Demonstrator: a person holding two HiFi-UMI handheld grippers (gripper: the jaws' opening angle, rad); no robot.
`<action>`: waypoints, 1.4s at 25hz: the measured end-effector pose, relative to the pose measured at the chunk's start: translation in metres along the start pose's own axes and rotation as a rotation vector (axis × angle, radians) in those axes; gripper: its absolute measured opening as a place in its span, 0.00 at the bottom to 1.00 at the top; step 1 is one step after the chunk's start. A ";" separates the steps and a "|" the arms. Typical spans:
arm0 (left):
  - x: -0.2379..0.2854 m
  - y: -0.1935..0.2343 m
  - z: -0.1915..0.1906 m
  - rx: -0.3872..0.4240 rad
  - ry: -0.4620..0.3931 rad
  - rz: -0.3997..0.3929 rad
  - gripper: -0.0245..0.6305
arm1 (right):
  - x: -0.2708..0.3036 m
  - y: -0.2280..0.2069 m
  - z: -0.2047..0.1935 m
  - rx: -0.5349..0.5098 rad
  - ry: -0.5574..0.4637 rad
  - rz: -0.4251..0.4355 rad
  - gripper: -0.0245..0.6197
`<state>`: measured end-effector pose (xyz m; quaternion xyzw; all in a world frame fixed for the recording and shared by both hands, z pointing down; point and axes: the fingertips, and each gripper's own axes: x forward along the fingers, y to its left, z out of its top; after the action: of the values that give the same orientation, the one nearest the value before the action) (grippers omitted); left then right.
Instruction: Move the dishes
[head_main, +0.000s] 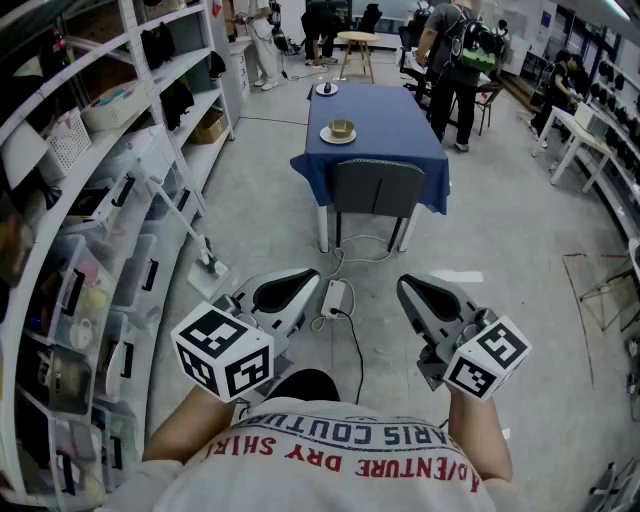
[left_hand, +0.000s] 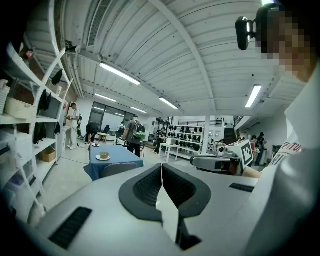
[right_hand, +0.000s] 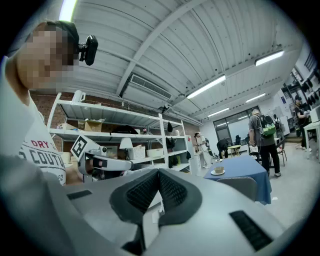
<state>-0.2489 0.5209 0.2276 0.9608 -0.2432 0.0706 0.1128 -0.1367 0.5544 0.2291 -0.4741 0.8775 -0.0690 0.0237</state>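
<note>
Far ahead stands a table with a blue cloth (head_main: 385, 125). On it sit a cup on a white saucer (head_main: 339, 131) and, at the far end, a second small dish (head_main: 326, 89). The same cup and saucer (left_hand: 103, 155) show small in the left gripper view, and again as a cup and saucer (right_hand: 218, 170) in the right gripper view. My left gripper (head_main: 300, 283) and right gripper (head_main: 409, 289) are held close to my body, well short of the table. Both are shut with nothing between the jaws.
A grey chair (head_main: 377, 190) is pushed in at the table's near end. White shelving (head_main: 110, 200) full of bins and bags runs along the left. A power strip and cable (head_main: 335, 297) lie on the floor ahead. People (head_main: 455, 60) stand beyond the table; desks (head_main: 585, 135) line the right.
</note>
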 end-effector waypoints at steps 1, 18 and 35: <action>0.001 0.001 0.000 -0.001 0.000 -0.003 0.08 | 0.001 -0.001 -0.001 -0.003 0.003 -0.001 0.07; 0.038 0.062 0.009 -0.063 -0.011 -0.018 0.08 | 0.042 -0.050 -0.004 0.029 0.047 -0.043 0.07; 0.230 0.283 0.032 -0.131 0.118 -0.045 0.08 | 0.236 -0.242 -0.033 0.164 0.126 -0.062 0.08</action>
<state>-0.1827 0.1673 0.2918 0.9508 -0.2186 0.1083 0.1910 -0.0689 0.2292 0.3018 -0.4921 0.8536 -0.1710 0.0050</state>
